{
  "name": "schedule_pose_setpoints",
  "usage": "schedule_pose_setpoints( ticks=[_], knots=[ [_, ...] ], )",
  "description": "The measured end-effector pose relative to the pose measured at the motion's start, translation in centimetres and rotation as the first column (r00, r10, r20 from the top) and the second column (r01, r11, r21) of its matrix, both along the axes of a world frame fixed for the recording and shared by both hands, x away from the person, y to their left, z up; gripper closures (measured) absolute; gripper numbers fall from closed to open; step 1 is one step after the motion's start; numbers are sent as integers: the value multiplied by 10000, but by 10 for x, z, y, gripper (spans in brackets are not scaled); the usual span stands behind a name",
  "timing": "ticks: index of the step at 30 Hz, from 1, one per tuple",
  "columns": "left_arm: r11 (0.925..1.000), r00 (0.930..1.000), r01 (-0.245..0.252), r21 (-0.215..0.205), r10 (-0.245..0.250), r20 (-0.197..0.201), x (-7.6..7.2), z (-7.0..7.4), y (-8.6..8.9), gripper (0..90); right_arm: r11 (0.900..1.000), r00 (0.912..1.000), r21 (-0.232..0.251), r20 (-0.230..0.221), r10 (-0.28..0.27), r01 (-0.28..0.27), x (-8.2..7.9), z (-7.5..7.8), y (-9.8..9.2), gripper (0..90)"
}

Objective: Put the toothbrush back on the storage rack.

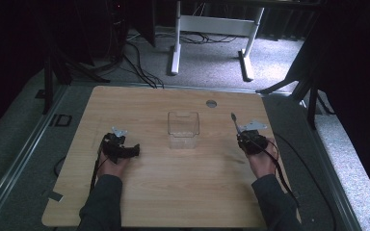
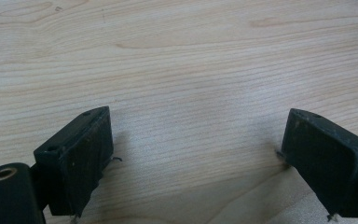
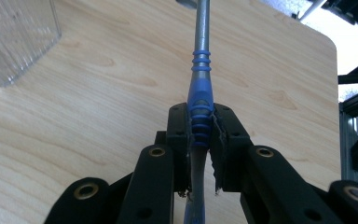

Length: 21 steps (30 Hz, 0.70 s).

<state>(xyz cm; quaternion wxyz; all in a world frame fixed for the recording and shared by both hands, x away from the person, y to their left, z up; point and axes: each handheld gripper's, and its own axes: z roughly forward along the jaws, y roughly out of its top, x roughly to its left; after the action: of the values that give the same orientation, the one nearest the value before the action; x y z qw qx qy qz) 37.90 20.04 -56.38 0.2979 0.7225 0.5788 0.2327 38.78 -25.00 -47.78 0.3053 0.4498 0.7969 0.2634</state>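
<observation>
Pale wood-grain tabletop carries a clear, square plastic container near its middle, and that container serves as the landmark. To its right, the right gripper has its jaws pressed onto the ribbed blue handle of a slim tool with a grey metal shaft; in the high view the tool rises from the jaws and leans back and toward the container's side. To the container's left, the left gripper lies low over the bare wood with its jaws spread wide and nothing between them. The step in hand looks like bringing the tool to the container and setting it inside. To do it well, the pinch on the ribs should stay firm so the shaft does not swivel, and the tool should travel above the rim before tipping down into the opening. The container looks light and could slide if bumped, so the free left gripper could steady its near wall. Releasing should wait until the tool's end rests inside.
</observation>
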Motion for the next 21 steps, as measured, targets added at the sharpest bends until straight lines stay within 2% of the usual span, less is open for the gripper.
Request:
schedule_pose_setpoints(
  ticks=[13,21],
  knots=[
    [10000,10000,-1,-2,1,2,0,0,0,92,9989,9969,471,787,-63,26,1,1,0,785],
    [10000,10000,-4,-5,4,1,0,0,0,91,9964,9935,835,1119,-223,129,3,4,-1,785]
  ],
)
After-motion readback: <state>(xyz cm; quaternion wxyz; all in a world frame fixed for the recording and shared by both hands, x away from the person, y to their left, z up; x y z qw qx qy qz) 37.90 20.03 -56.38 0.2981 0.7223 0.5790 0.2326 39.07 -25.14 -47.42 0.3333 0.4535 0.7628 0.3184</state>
